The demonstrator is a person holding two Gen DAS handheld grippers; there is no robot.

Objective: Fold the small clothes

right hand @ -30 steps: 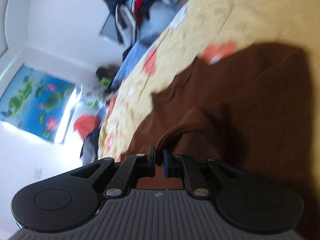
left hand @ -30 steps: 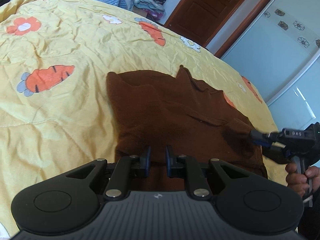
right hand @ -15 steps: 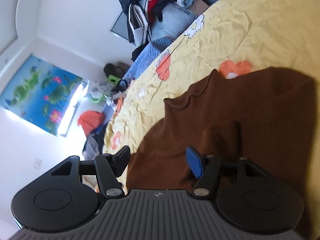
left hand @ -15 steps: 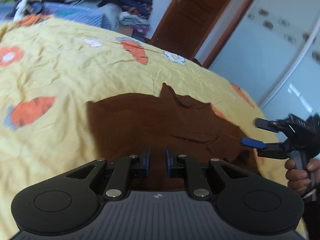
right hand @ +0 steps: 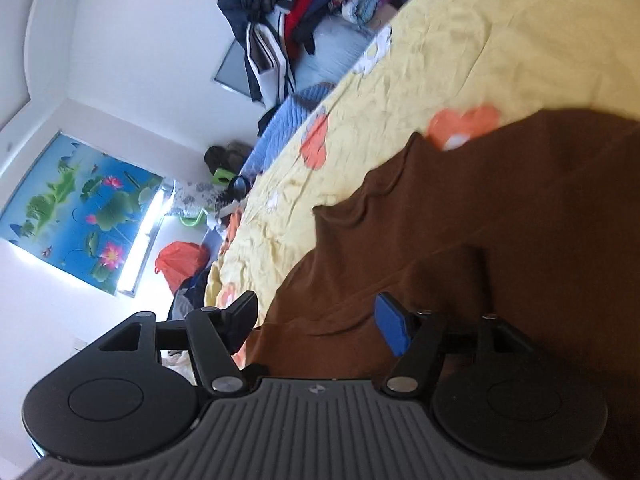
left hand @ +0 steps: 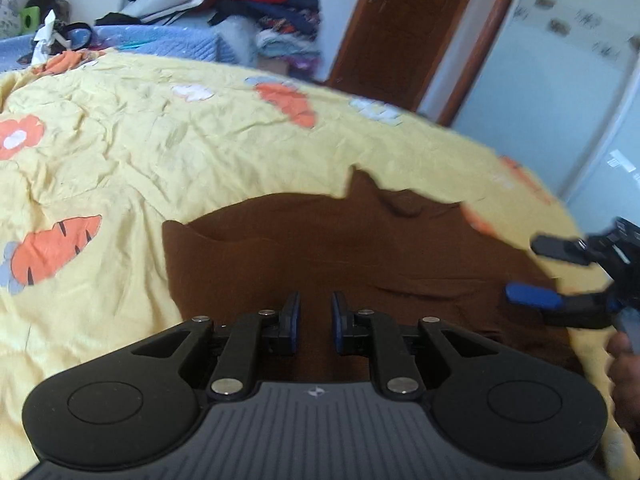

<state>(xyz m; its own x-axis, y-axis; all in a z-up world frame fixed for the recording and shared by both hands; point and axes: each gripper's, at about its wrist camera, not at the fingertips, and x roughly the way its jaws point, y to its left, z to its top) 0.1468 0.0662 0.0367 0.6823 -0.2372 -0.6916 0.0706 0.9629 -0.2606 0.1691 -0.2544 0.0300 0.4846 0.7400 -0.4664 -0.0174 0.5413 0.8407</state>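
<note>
We see the brown garment (left hand: 340, 248) lying flat on the yellow carrot-print bedspread (left hand: 120, 152), directly under our left gripper (left hand: 315, 322), whose jaws stand slightly apart, holding nothing. Our right gripper (right hand: 316, 320), jaws just opened wide, hovers empty over its folded edge.

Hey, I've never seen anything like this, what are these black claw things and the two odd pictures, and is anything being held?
Those are two hand-held grippers, each with a camera looking along its fingers. One picture is from the left gripper, the other from the right gripper, which also shows at the edge of the left view. A brown garment lies on a yellow carrot-print bedspread. The right gripper's jaws have just been opening and hold nothing. The left gripper's jaws stand narrowly apart over the garment's near edge; I see no cloth pinched.
</note>
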